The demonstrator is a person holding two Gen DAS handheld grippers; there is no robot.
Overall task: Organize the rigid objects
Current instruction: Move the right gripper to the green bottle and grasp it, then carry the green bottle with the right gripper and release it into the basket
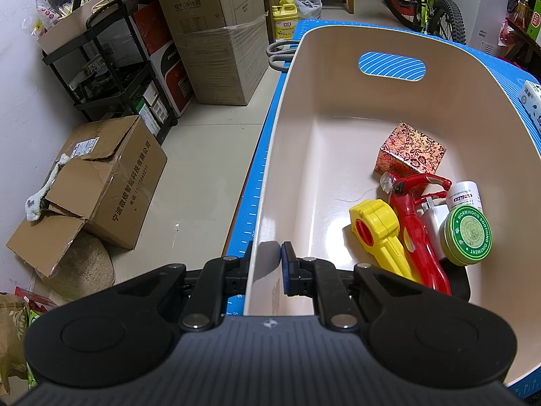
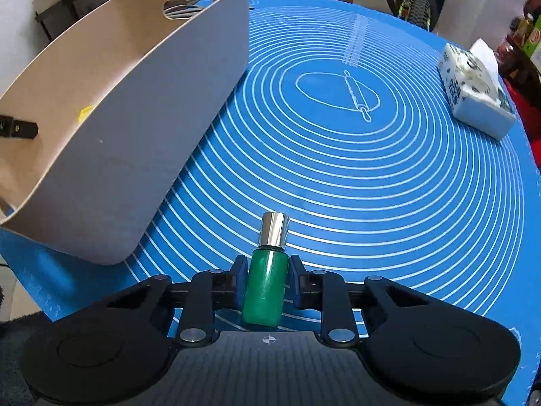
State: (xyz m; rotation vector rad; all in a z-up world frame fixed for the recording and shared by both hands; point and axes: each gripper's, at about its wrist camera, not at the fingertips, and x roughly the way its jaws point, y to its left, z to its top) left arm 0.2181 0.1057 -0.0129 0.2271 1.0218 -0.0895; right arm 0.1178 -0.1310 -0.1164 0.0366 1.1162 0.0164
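bottle: a small green bottle (image 2: pixel 263 291) with a shiny silver cap, standing between the pads of the right gripper (image 2: pixel 265 282) — cap pointing away from the gripper, base toward the palm.
right gripper: pinched on the bottle's green body; both blue pads look pressed against its sides.
long axis: runs forward along the fingers, so the pads cross it squarely.
bin: the beige bin (image 2: pixel 152 108) lies up and to the left of the right gripper, its near wall just beside the bottle's left.
key relation: my guess is the bottle must go left and over that wall, so it needs lifting above the rim first.
left gripper: the left gripper (image 1: pixel 267 264) is pinched on the bin's wall, one finger outside and one inside — steadying it, I'd say.
nearer hand: the right one already has the bottle; the left is busy on the bin.
inside the bin: a patterned red box (image 1: pixel 410 152), a yellow toy (image 1: pixel 378 233), a red toy (image 1: pixel 419 237) and a green tin (image 1: pixel 468 237) crowd the side to the right of the left gripper; the left half of the floor is bare.
in the way: only the bin wall itself.
elsewhere: a tissue box (image 2: pixel 476 91) sits well off to the right on the blue mat (image 2: pixel 372 176) covering the counter.
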